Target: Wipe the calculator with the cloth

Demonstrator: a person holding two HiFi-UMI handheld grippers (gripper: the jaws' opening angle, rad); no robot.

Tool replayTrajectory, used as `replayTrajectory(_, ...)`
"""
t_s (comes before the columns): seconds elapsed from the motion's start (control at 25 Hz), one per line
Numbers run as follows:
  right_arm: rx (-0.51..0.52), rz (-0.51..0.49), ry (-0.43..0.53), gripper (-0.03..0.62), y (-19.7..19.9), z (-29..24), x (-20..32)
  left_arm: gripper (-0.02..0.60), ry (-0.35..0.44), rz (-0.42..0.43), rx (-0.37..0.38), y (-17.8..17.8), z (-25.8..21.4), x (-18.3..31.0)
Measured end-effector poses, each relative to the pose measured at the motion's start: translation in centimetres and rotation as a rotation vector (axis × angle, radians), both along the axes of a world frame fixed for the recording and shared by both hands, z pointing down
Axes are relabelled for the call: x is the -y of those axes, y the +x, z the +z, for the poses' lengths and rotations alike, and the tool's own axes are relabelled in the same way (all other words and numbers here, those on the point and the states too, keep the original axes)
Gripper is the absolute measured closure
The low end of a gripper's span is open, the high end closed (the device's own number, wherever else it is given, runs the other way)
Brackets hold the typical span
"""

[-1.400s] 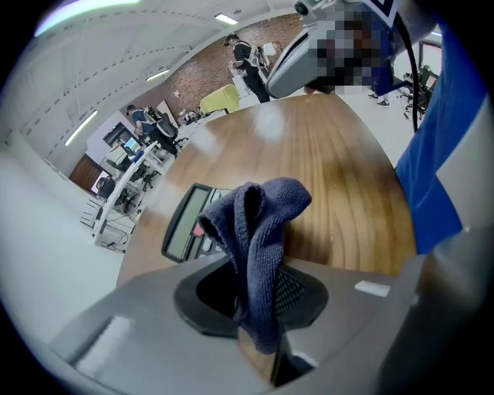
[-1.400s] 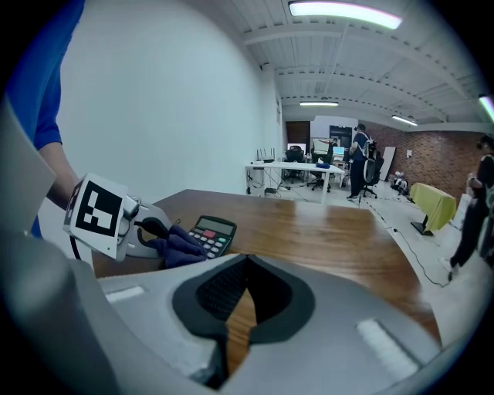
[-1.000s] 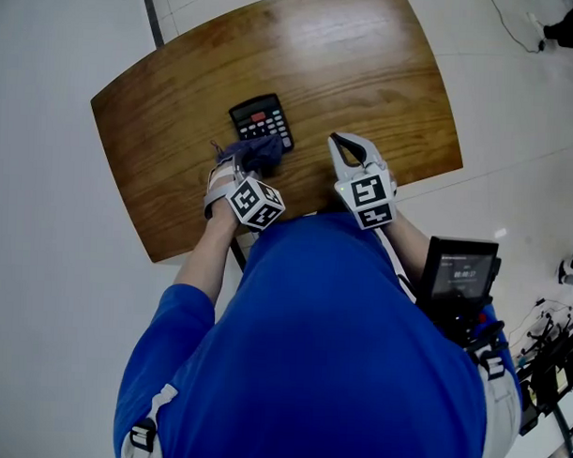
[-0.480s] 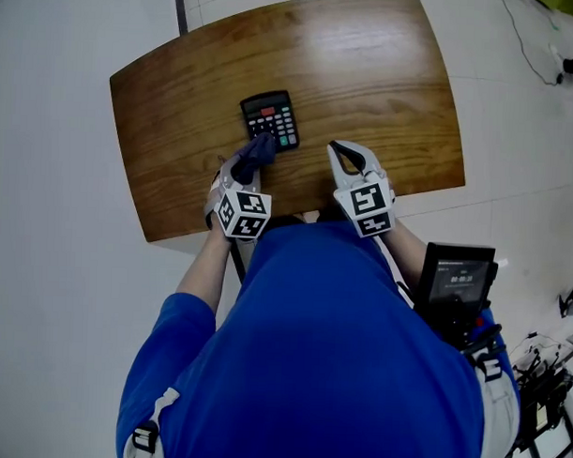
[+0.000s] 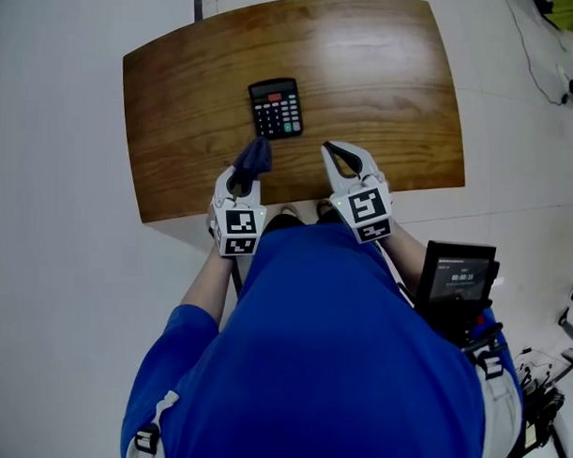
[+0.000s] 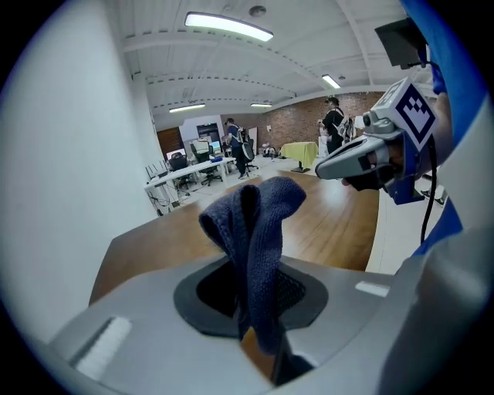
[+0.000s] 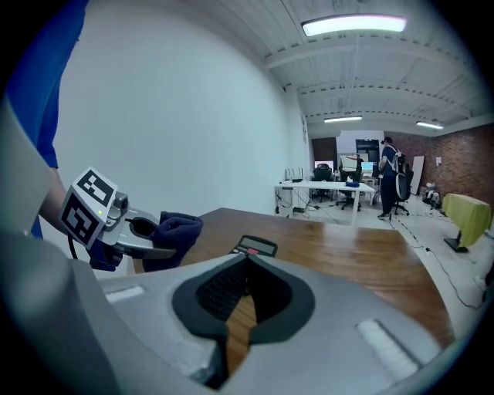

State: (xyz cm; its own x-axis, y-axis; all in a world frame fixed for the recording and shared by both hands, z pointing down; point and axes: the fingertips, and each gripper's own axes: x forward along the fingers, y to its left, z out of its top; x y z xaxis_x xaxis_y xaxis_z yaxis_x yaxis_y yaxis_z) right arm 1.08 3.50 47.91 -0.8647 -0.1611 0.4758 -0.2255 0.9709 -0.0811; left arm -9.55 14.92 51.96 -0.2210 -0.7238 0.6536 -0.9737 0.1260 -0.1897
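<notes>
1. Two grippers are held over the near edge of the curved brown wooden table (image 5: 367, 76); the left gripper (image 5: 243, 178) is clamped on a bunched dark blue knitted cloth (image 5: 257, 154).
2. The black rectangular calculator (image 5: 276, 107) lies flat on the table just beyond the cloth.
3. The right gripper (image 5: 331, 150) is closed on nothing, right of the calculator.

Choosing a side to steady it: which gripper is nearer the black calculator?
Left, narrowly. The left gripper, shut on the dark blue cloth, sits by the near edge of the black calculator; the right gripper, shut and empty, is off its near right corner.
</notes>
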Motion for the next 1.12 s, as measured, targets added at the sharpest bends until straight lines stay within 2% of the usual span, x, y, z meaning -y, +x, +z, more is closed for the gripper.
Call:
replayTrajectory(0.16, 0.004, 0.031, 0.032, 0.592, -0.9, -1.2, 1.7, 0.518, 0.064, 0.014, -0.03, -1.1, -1.0, 2.2)
replayTrajectory(0.4, -0.023, 0.072, 0.055, 0.592, -0.3, -1.6, 2.8, 0.518, 0.088, 0.012, -0.083, -1.2, -2.0, 3.1)
replayTrajectory(0.6, -0.017, 0.16, 0.002, 0.592, 0.2, -2.5, 4.6, 0.518, 0.095, 0.008, -0.138, -1.2, -2.0, 3.4)
replayTrajectory(0.76, -0.061, 0.149, -0.067, 0.593, 1.1, -1.5, 2.1, 0.518, 0.059, -0.052, -0.214, 0.3, -0.8, 0.5)
replayTrajectory(1.0, -0.074, 0.195, -0.037, 0.594, 2.1, -1.3, 2.8, 0.518, 0.09, -0.041, -0.242, 0.4, -1.0, 1.8)
replayTrajectory(1.12, -0.085, 0.182, -0.057, 0.594, 2.1, -1.2, 2.1, 0.518, 0.083, -0.072, -0.28, 1.0, -0.7, 1.1)
